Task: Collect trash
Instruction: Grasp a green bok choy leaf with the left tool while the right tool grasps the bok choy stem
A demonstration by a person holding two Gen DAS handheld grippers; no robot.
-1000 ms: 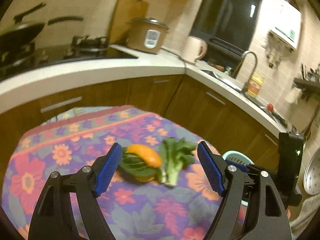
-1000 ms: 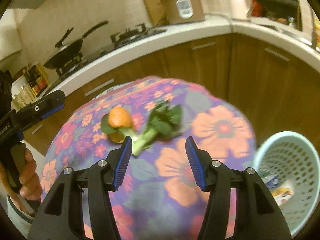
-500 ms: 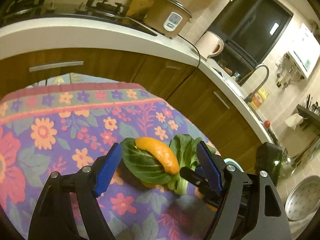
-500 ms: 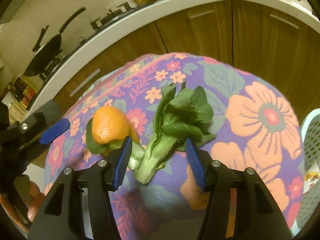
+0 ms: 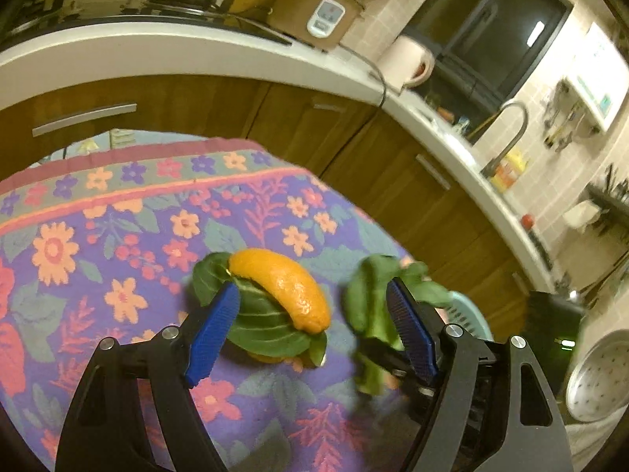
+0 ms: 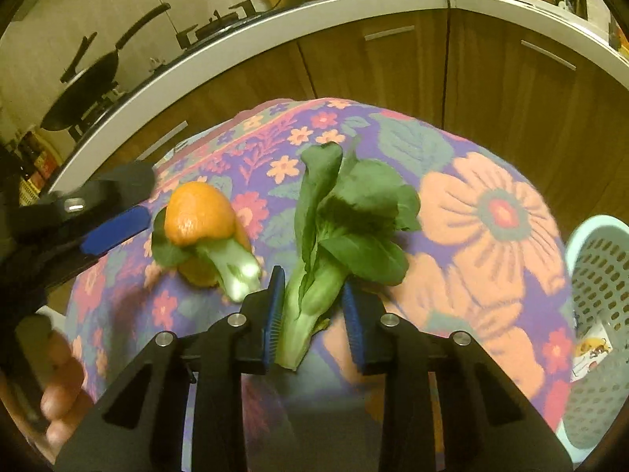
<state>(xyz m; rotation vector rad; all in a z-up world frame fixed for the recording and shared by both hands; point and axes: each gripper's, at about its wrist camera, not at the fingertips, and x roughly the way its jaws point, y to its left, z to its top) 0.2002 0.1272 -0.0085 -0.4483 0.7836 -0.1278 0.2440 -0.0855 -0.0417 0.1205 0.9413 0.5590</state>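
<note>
Basket [image 6: 597,314] cut off at edge

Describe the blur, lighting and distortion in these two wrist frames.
Left wrist view: warm dim light, strong fisheye bending of the counter; the orange peel is sharp, while the bok choy is smeared by motion. Right wrist view: that bok choy is crisp, the other tongs and the hand at left are blurred, and the cut stem beside the peel is glared white.

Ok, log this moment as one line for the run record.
left hand-held gripper: open around orange peel and leaf | right hand-held gripper: open, straddling greens stalk | basket: at table's right
</note>
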